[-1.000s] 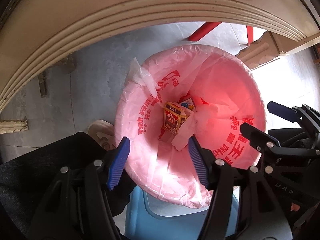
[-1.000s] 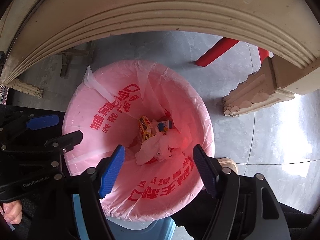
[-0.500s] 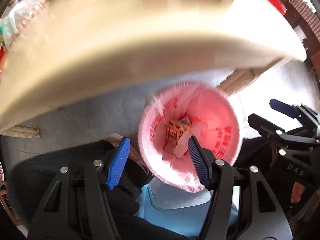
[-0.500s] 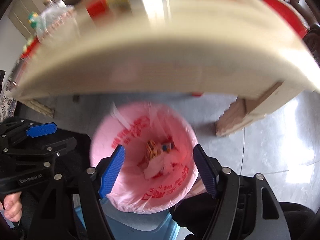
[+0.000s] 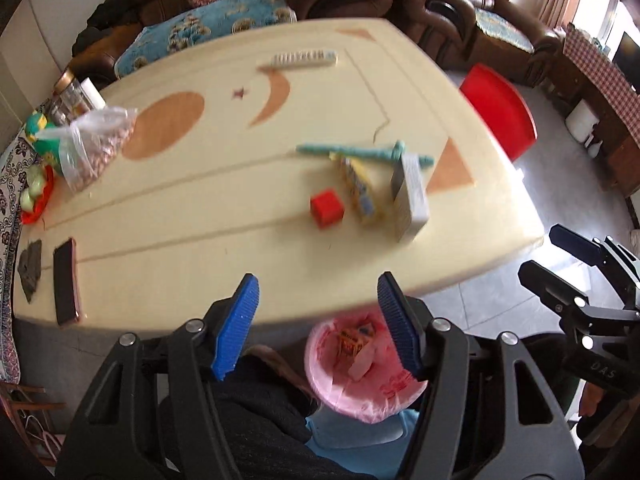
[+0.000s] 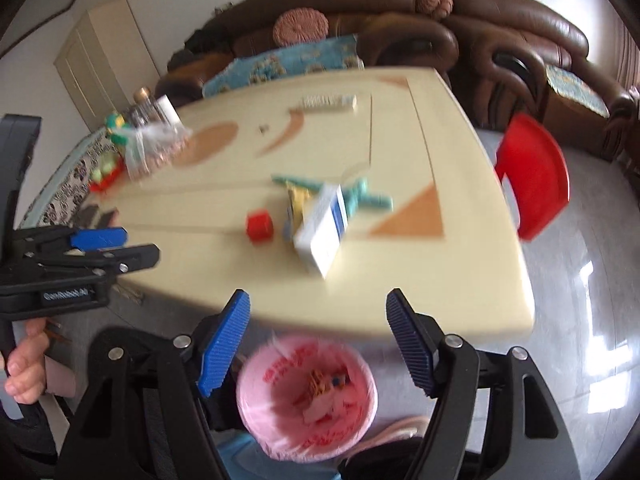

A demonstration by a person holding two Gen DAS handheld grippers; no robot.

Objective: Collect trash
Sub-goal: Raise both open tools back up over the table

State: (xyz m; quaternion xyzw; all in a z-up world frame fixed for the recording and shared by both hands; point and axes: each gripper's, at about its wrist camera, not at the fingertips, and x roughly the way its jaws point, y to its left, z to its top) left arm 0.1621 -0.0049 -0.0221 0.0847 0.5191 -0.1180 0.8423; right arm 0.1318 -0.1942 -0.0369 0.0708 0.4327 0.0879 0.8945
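White box [image 5: 410, 194] lying long axis away from the camera on desk [image 5: 200, 216], red cube [image 5: 327, 207] beside, pink-lined bin [image 5: 360, 376] below, left gripper [image 5: 318, 326] and right gripper [image 6: 318, 344] both spread apart, empty.

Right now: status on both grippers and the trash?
Left gripper open, empty. Right gripper open, empty. Small red cube and white-blue box on cream table. Pink-lined bin below.

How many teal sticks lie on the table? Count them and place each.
2, possibly more hidden: one teal stick lies flat, the crossing stick rests against the white box.
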